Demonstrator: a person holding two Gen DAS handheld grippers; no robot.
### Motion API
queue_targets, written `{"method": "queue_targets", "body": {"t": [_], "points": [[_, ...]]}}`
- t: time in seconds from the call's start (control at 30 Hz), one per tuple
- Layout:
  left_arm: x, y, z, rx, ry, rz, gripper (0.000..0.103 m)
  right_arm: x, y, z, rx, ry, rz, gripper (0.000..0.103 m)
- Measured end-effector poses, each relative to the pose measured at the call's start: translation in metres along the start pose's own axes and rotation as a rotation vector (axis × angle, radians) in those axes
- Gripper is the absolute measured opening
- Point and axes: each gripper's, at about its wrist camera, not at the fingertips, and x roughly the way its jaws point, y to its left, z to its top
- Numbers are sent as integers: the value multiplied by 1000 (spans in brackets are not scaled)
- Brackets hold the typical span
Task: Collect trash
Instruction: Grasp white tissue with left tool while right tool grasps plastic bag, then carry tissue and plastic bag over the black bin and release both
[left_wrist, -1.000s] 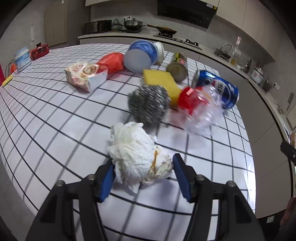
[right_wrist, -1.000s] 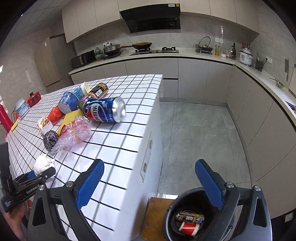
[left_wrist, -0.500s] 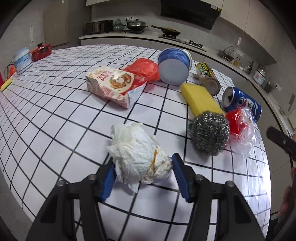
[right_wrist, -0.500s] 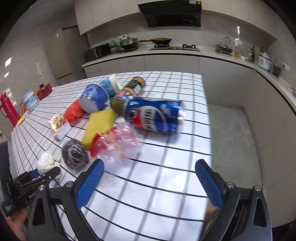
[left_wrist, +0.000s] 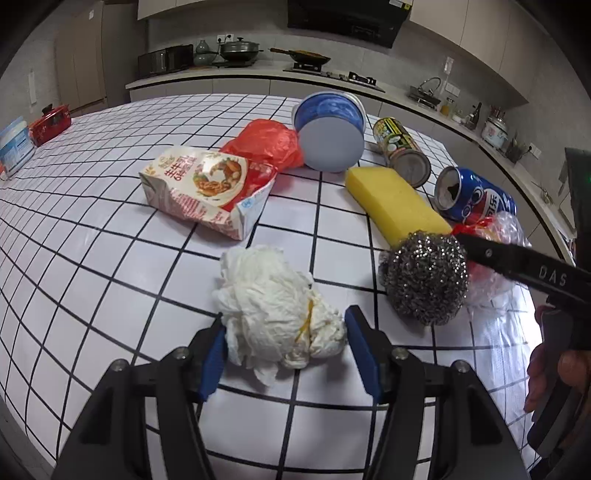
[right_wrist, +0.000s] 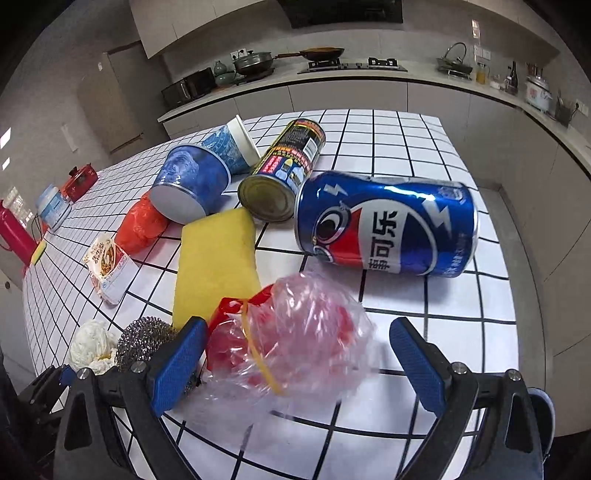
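My left gripper (left_wrist: 284, 354) is shut on a crumpled white paper wad (left_wrist: 275, 314), held just above the white tiled counter (left_wrist: 92, 258). My right gripper (right_wrist: 295, 354) is open, its blue fingers either side of a clear plastic bag with red contents (right_wrist: 291, 339) that lies on the counter. Beyond the bag lies a blue Pepsi can (right_wrist: 388, 229) on its side. The paper wad also shows in the right wrist view (right_wrist: 90, 345), at the lower left.
On the counter lie a steel wool ball (left_wrist: 424, 277), a yellow sponge (left_wrist: 395, 201), a printed carton (left_wrist: 207, 188), a red-orange bag (left_wrist: 266, 144), a blue cup (left_wrist: 330, 136) and a tin can (left_wrist: 400, 155). The counter edge drops off at the right (right_wrist: 506, 258).
My right gripper swung from above the bin and floor onto the counter and now straddles the plastic bag. My left gripper keeps its hold on the paper wad and has turned a little leftward.
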Motion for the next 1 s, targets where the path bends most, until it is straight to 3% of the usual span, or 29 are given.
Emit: {"method": "queue_targets", "body": {"t": [0.23,0.27,0.33,0.37,0.67,0.77,0.8,1.0], "points": [[-1,0,-2,16,-21,8,62,6,4,-10,0,19,9,94],[-1,1,-2,14,-24,12,63,5,3,-11,2,17,11,94],[0,2,-2,8,-21,38,78,3,2,-12,3,18,13,94],[0,2,-1,3,-19,43,79,3,2,-13,-1,20,11,94],[1,1,0,15,-7,40,80,-4,-2,-16,-7,11,-11,94],[1,0,-1,25,-16,47,71,-6,-1,-16,-24,1,-19,92],[0,1,-1,29,-23,43,60,-7,1,-16,-34,-2,-19,91],[-5,8,-1,-9,-39,-2,54,-15,1,-17,-41,-24,-20,87]]}}
